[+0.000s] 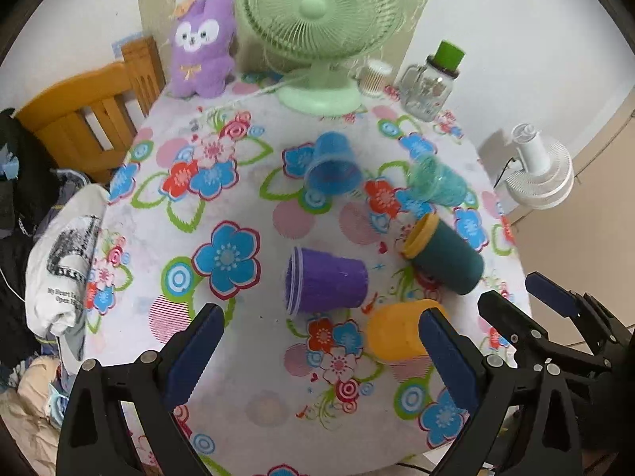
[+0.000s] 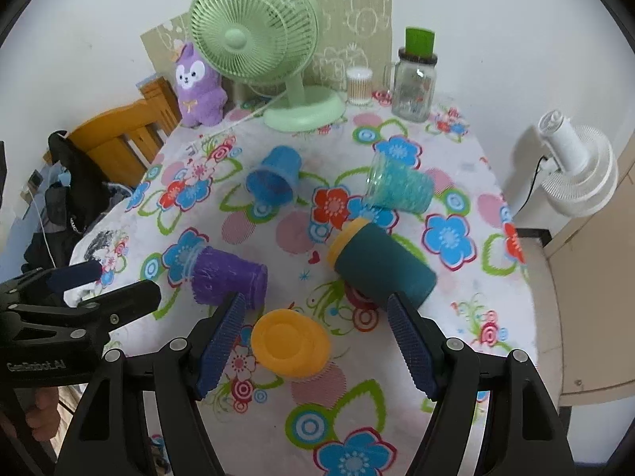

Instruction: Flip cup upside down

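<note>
Several cups are on the flowered tablecloth [image 1: 246,206]. A yellow cup [image 2: 291,343] stands upside down between my right gripper's open fingers; it also shows in the left wrist view [image 1: 395,335]. A purple cup [image 1: 325,279] [image 2: 228,277], a dark green cup with a yellow rim [image 1: 444,254] [image 2: 379,267], a blue cup [image 1: 331,168] [image 2: 274,180] and a clear teal cup [image 1: 436,182] [image 2: 399,184] lie on their sides. My left gripper [image 1: 317,349] is open and empty, just short of the purple cup. My right gripper [image 2: 317,333] is open around the yellow cup.
A green desk fan [image 1: 321,35] [image 2: 258,51], a purple plush toy [image 1: 200,47], a glass jar with a green lid [image 1: 430,83] and a small cotton-swab box [image 2: 359,85] stand at the table's far edge. A wooden chair [image 1: 91,115] and clothes are left; a white fan [image 2: 575,170] is right.
</note>
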Demonstrator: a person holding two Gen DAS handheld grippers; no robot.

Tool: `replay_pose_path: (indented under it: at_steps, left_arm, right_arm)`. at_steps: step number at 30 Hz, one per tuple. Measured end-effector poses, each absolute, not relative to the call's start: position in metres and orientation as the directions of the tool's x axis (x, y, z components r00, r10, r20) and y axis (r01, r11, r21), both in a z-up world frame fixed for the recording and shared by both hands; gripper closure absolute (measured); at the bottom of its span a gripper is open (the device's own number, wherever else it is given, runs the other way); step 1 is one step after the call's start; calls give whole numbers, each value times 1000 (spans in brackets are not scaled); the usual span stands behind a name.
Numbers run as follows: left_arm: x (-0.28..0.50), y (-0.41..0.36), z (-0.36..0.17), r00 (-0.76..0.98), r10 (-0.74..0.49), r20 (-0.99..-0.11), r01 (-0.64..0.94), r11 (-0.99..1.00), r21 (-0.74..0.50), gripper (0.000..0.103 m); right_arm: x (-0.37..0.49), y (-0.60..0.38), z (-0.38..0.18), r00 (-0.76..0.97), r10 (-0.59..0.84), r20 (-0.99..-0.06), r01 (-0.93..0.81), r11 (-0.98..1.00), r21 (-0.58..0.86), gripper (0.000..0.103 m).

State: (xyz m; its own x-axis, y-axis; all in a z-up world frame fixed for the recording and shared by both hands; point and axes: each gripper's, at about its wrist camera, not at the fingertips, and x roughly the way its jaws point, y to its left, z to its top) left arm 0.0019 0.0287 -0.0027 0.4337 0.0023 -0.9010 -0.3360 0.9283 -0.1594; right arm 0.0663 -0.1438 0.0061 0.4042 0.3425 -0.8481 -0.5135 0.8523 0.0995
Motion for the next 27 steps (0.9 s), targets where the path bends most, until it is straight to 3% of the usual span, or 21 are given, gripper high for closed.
replay_pose_path:
  at_steps: [16,19,27]
  left_arm:
    - [-38,8,63,506,115,-855,-345,935,-78,2]
    - [-43,6,73,526,128,-841,-343,937,-72,1]
    - [-52,8,88,562,145,-814,-358,930,-81,0]
  right_arm:
    - [26,-172,73,527,347,-776,-480,875,66,26]
    - [22,-174,81,549,339,-764,-469,882,54,21]
    - [16,-176,96,583,325,-744,-455,890,33,20]
